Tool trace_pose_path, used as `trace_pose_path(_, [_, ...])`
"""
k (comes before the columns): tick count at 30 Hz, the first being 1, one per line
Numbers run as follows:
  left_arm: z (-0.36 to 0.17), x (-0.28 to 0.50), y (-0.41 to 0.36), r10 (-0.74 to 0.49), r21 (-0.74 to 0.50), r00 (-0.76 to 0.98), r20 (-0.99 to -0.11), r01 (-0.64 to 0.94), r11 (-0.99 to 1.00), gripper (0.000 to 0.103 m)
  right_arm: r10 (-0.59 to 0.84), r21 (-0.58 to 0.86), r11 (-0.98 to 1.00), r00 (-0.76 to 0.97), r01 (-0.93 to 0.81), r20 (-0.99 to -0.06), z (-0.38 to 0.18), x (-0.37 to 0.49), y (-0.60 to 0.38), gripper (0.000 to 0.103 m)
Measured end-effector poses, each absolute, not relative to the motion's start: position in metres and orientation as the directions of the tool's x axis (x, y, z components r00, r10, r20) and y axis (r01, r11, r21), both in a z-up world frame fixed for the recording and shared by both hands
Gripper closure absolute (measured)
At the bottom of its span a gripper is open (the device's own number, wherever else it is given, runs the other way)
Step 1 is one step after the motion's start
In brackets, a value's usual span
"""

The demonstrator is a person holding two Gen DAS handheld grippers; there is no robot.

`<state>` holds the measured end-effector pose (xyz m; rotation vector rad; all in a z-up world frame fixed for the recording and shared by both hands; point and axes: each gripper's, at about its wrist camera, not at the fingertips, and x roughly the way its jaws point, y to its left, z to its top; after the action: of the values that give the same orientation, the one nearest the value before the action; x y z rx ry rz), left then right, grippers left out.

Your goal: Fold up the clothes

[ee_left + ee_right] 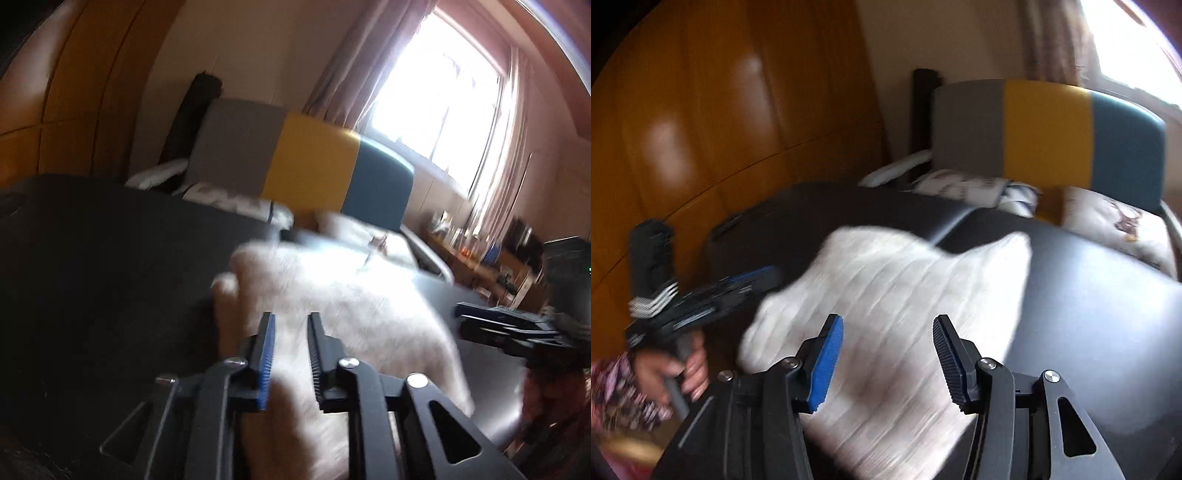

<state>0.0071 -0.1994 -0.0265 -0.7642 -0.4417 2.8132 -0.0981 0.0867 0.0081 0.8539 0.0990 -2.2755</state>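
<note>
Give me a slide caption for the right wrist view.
Open right gripper above a white garment on a black table.

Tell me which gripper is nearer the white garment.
Hard to call; neither grips it. The left gripper hangs over one edge of the white garment, fingers narrowly apart. The right gripper hangs over it too, fingers wide open.

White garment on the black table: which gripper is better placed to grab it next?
Likely left. The left gripper is open with the white garment right at its fingertips, near an edge. The right gripper, also open, hovers over the garment's middle. Blur makes heights unclear.
</note>
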Motion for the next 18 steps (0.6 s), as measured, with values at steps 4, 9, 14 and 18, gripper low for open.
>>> trace_pose_path(4, [-0.021, -0.026, -0.183, 0.219, -0.277, -0.822, -0.526, -0.078, -0.958, 0.085, -0.513, 0.156, -0.804, -0.537, 0.574, -0.670, 0.005, -0.145, 0.071, 0.066])
trace_pose_path(9, [-0.043, -0.064, -0.180, 0.189, -0.250, -0.772, -0.607, -0.040, -0.967, 0.085, -0.467, 0.131, -0.810, -0.493, 0.572, -0.734, -0.013, -0.180, 0.051, 0.069])
trace_pose_path(14, [-0.064, -0.102, -0.177, 0.157, -0.219, -0.714, -0.682, -0.005, -0.976, 0.084, -0.448, 0.192, -0.856, -0.502, 0.480, -0.740, -0.038, -0.181, 0.062, 0.070])
trace_pose_path(18, [-0.077, -0.108, -0.175, 0.145, -0.214, -0.724, -0.674, 0.004, -0.977, 0.084, -0.457, 0.208, -0.859, -0.516, 0.468, -0.725, -0.052, -0.184, 0.065, 0.070])
